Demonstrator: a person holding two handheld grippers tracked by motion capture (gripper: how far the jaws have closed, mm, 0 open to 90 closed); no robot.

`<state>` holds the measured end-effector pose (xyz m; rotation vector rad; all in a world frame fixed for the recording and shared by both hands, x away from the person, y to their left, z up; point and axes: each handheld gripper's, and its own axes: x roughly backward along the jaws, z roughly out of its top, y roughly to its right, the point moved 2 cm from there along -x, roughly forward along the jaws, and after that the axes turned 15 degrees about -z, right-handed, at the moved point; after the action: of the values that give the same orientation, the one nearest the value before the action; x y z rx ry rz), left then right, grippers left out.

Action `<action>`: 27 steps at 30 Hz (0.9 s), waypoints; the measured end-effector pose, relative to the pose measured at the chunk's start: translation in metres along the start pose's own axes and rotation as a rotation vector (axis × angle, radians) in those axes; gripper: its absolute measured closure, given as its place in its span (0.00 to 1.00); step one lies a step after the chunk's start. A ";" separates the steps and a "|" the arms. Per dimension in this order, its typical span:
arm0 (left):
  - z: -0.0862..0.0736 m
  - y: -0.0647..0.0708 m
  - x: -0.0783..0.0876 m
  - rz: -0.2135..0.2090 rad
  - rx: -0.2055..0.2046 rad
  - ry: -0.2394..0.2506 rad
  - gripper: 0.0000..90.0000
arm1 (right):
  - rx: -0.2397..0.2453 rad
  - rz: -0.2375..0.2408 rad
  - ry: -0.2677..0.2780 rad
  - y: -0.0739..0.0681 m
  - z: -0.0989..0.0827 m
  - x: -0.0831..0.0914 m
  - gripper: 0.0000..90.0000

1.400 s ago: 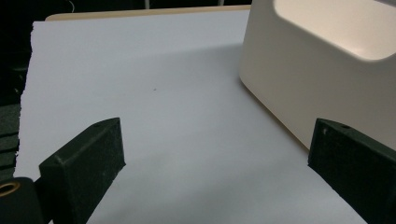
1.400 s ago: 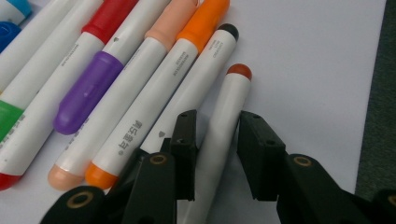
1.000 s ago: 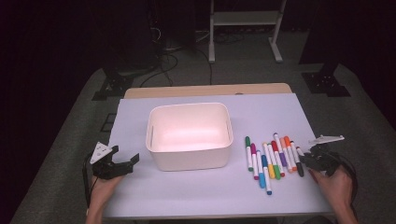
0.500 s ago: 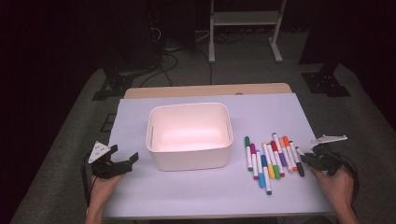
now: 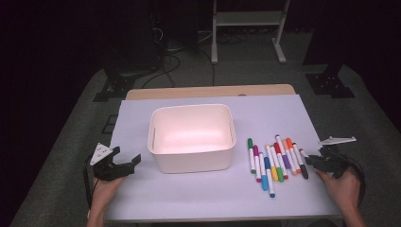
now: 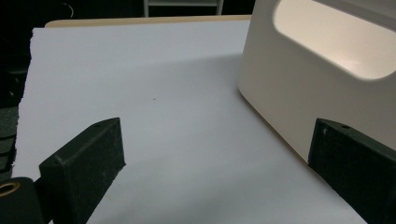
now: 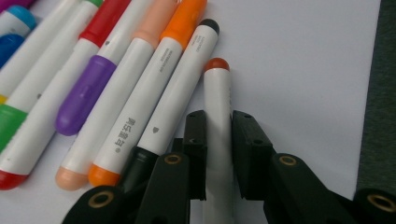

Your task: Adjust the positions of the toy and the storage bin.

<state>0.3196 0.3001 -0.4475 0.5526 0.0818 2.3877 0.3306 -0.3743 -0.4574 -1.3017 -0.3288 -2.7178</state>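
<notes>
Several coloured markers (image 5: 272, 163) lie side by side on the white table cover, right of a white bin (image 5: 191, 163). My right gripper (image 5: 316, 163) sits at the right end of the row. In the right gripper view it (image 7: 218, 140) is shut on a white marker with a brown-orange cap (image 7: 216, 88), which lies flat on the cover beside a black-capped marker (image 7: 180, 98). My left gripper (image 5: 126, 164) rests near the table's front left corner, left of the bin. Its jaws stand wide open with nothing between them (image 6: 215, 158), and the bin's wall (image 6: 289, 93) is just beyond the right jaw.
The bin looks empty inside. Bare white cover (image 5: 208, 194) stretches in front of the bin and behind the markers. The table's right edge (image 7: 373, 93) runs close to the held marker. A metal stand (image 5: 246, 28) and cables are on the dark floor beyond the table.
</notes>
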 end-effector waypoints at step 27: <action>-0.001 0.000 -0.002 -0.003 0.002 -0.008 0.03 | 0.079 0.475 0.157 -0.028 0.102 0.093 0.84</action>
<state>0.3203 0.2988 -0.4494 0.5625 0.0816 2.3824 0.3444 -0.3232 -0.3265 -0.9849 -0.0925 -2.3562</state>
